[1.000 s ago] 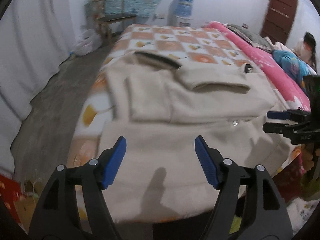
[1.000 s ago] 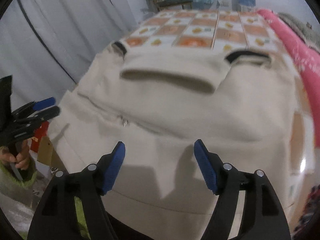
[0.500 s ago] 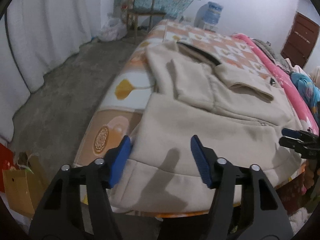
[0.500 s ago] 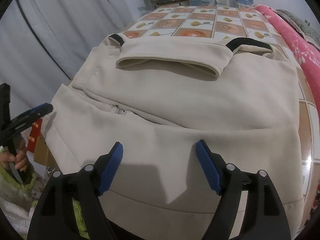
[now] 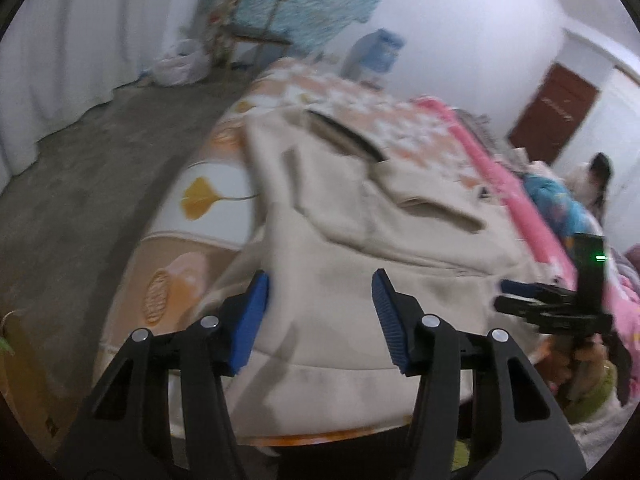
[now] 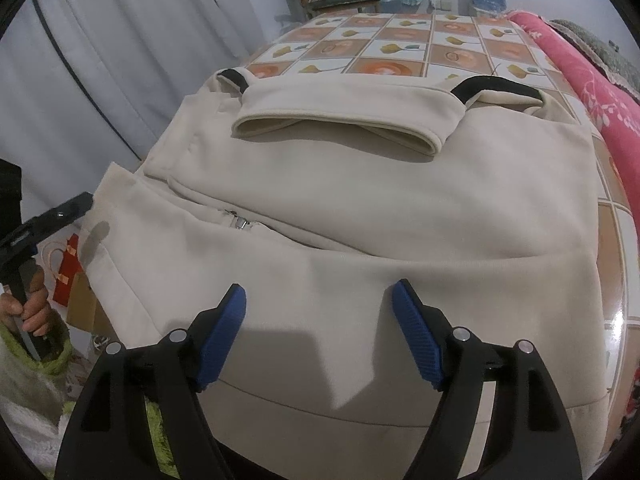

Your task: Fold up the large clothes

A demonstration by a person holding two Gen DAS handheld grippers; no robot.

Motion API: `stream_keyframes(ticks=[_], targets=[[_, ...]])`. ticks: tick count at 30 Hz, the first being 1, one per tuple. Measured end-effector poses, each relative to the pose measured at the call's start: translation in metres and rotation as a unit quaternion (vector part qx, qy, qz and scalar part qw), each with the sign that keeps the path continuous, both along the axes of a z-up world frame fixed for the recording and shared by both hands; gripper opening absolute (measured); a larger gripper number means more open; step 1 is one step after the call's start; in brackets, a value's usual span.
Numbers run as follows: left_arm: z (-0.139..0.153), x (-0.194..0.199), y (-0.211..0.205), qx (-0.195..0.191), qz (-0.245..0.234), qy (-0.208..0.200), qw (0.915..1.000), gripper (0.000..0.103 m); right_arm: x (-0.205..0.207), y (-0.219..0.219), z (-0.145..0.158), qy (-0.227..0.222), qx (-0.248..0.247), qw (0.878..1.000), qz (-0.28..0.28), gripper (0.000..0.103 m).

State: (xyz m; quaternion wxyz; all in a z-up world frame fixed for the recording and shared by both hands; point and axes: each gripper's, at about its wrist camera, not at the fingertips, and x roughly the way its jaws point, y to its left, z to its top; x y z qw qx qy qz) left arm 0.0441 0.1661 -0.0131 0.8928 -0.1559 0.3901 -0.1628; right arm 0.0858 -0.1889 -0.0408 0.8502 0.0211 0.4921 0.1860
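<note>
A large cream zip-up garment (image 5: pixel 360 240) (image 6: pixel 380 200) lies flat on the bed, its sleeves folded in and the hood folded across the top. My left gripper (image 5: pixel 320 312) hovers just above the garment's near hem by its left corner. Its jaws are closing, with only the cloth below them and nothing pressed between the pads. My right gripper (image 6: pixel 318 328) stands open over the hem further right, empty. Each gripper shows in the other's view: the right gripper (image 5: pixel 502 295) at the right side, the left gripper (image 6: pixel 76 208) at the left edge, held by a hand (image 6: pixel 34 308).
The bed sheet (image 6: pixel 400 48) has a tiled orange leaf pattern; a pink blanket (image 6: pixel 592 80) runs along its right side. A chair (image 5: pixel 248 36) and water dispenser (image 5: pixel 376 56) stand at the far wall, a door (image 5: pixel 556 120) at right. Bare floor (image 5: pixel 100 168) and curtain lie left.
The left gripper's view has swung and rolled toward the garment's left hem corner, and its jaws have narrowed. The right gripper has stayed over the hem, open a little wider.
</note>
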Motion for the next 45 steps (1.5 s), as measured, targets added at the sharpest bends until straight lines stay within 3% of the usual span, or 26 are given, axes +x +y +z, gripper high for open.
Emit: stream_keyframes(ticks=[3,7,14,17,21,23,28,31,34,40,45], targets=[[-0.004,0.007,-0.002,-0.009,-0.003,0.007,0.9999,0.051,0.000,0.001,0.000,-0.001,-0.002,1.000,0.000,0.074],[-0.025,0.031,0.010,-0.010,0.043,0.050,0.9977,0.050,0.000,0.002,0.000,-0.001,-0.001,1.000,0.000,0.074],[-0.031,0.050,0.015,-0.022,0.054,0.046,0.9972,0.047,0.000,0.002,-0.001,-0.001,-0.001,1.000,0.000,0.074],[-0.020,0.043,0.005,-0.019,0.034,0.024,0.9990,0.040,0.000,0.002,-0.001,0.000,0.000,1.000,-0.001,0.074],[0.000,0.019,-0.014,0.004,-0.030,-0.033,0.9990,0.040,-0.001,0.002,-0.001,-0.002,0.000,1.000,0.000,0.074],[0.000,0.014,-0.023,0.028,-0.051,-0.036,0.9977,0.040,-0.001,0.003,-0.001,-0.004,-0.002,1.000,0.001,0.074],[-0.017,0.027,-0.027,0.115,0.000,0.010,0.9933,0.038,0.000,0.003,-0.001,-0.004,-0.001,1.000,0.002,0.074],[-0.021,0.031,-0.030,0.152,0.023,0.024,0.9878,0.027,-0.001,0.002,-0.001,-0.004,0.003,1.000,0.000,0.074],[-0.023,0.030,-0.040,0.194,0.036,0.027,0.9800,0.024,-0.003,-0.003,0.002,-0.004,0.010,1.000,-0.005,0.074],[-0.024,0.020,-0.063,0.291,0.043,0.013,0.9557,0.024,-0.019,-0.049,0.022,-0.033,0.020,0.998,-0.054,0.074],[-0.024,0.023,-0.066,0.306,0.050,0.016,0.9507,0.024,-0.021,-0.103,0.040,-0.063,0.011,0.989,-0.132,0.062]])
